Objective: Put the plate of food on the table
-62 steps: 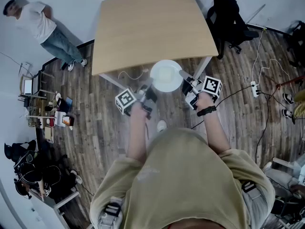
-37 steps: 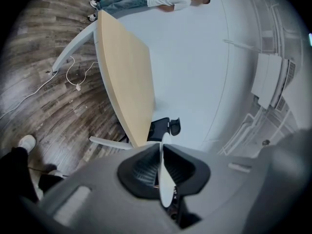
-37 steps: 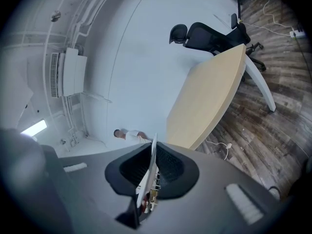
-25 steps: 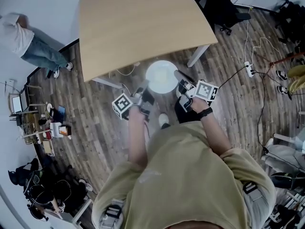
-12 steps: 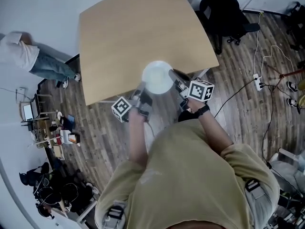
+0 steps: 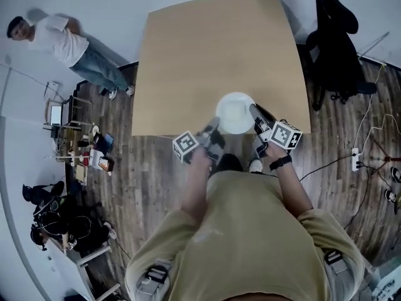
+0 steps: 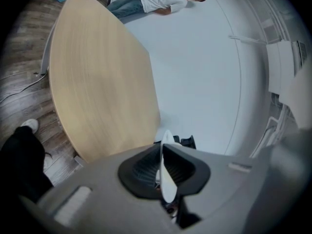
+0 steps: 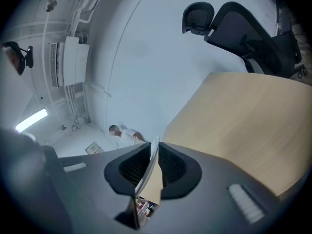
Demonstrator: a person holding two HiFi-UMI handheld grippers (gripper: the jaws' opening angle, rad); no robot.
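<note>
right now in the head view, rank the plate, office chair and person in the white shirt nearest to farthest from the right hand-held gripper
1. White plate, its right rim clamped in the right hand-held gripper.
2. Black office chair, upper right.
3. Person in white shirt, far upper left.

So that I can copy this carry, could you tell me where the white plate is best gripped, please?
Grip the plate by its thin rim, at opposite edges, coming in level from left and right. It is round, shallow and flat, so only the rim fits between jaws; the left hand-held gripper and right hand-held gripper pinch it that way now.
</note>
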